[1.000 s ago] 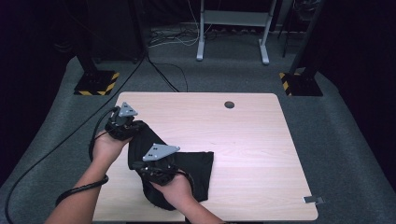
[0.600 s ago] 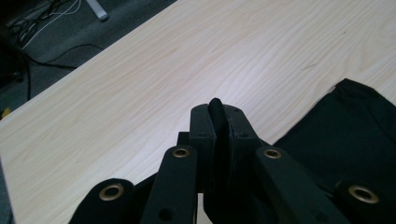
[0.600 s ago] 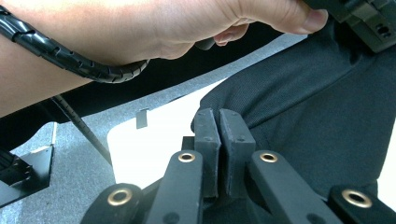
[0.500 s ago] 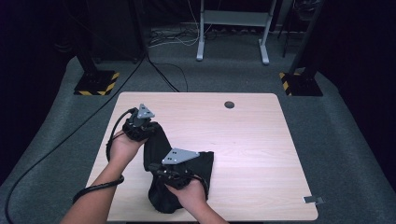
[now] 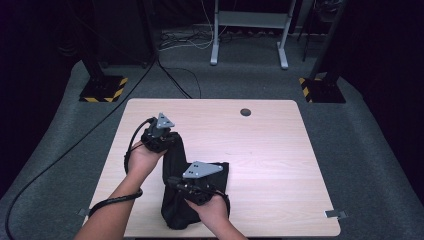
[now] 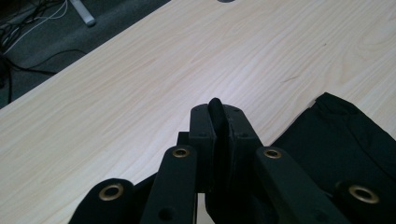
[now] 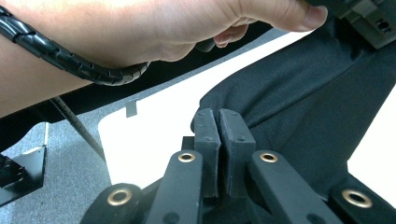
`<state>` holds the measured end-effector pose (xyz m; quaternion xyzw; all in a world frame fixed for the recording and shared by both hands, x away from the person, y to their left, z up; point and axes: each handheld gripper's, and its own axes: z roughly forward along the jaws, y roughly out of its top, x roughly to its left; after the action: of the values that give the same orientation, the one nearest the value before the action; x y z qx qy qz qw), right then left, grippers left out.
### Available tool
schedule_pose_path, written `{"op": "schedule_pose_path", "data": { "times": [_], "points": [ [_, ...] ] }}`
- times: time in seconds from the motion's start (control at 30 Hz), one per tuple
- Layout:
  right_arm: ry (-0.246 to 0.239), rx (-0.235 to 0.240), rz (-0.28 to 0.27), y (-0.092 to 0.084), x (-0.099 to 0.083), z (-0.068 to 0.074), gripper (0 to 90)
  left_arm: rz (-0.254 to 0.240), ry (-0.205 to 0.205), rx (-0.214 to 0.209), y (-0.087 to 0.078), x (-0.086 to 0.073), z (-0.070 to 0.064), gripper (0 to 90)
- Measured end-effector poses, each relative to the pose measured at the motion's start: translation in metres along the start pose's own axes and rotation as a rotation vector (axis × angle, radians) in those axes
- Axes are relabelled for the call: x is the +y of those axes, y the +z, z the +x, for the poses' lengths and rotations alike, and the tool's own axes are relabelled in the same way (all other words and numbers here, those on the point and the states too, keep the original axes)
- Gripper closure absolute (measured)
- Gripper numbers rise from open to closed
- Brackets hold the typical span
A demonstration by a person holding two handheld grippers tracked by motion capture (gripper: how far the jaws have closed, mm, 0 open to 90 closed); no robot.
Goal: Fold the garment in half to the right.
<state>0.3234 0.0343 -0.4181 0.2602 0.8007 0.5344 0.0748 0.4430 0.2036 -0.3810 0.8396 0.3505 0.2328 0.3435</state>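
A black cloth (image 5: 176, 214) lies crumpled on the front left part of the wooden table (image 5: 280, 160). My left gripper (image 5: 170, 141) is at the cloth's far end and is shut on a fold of it; in the left gripper view the black fold (image 6: 215, 109) sticks up between the closed pads. My right gripper (image 5: 176, 184) is nearer the table's front, also shut on the cloth. In the right gripper view the cloth (image 7: 299, 88) runs taut from the closed jaws up toward the other hand (image 7: 154, 28).
A round hole (image 5: 245, 112) sits near the table's far edge. Grey tape tabs (image 5: 334, 214) mark the front corners. On the carpet behind stand two posts with yellow-black bases (image 5: 102, 89), a white desk frame (image 5: 250, 30) and loose cables.
Both hands have moved to the right across the table, carrying the black cloth with them. Both grippers stay shut on it.
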Motion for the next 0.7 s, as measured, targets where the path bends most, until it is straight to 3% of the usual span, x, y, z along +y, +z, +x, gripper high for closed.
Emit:
{"op": "schedule_pose_path", "data": {
  "times": [0.7],
  "points": [
    [0.02,-0.044,0.008,-0.017,-0.022,-0.011,86.8,-0.019,-0.009,-0.048,0.02,0.0,-0.016,83.0]
  ]
}}
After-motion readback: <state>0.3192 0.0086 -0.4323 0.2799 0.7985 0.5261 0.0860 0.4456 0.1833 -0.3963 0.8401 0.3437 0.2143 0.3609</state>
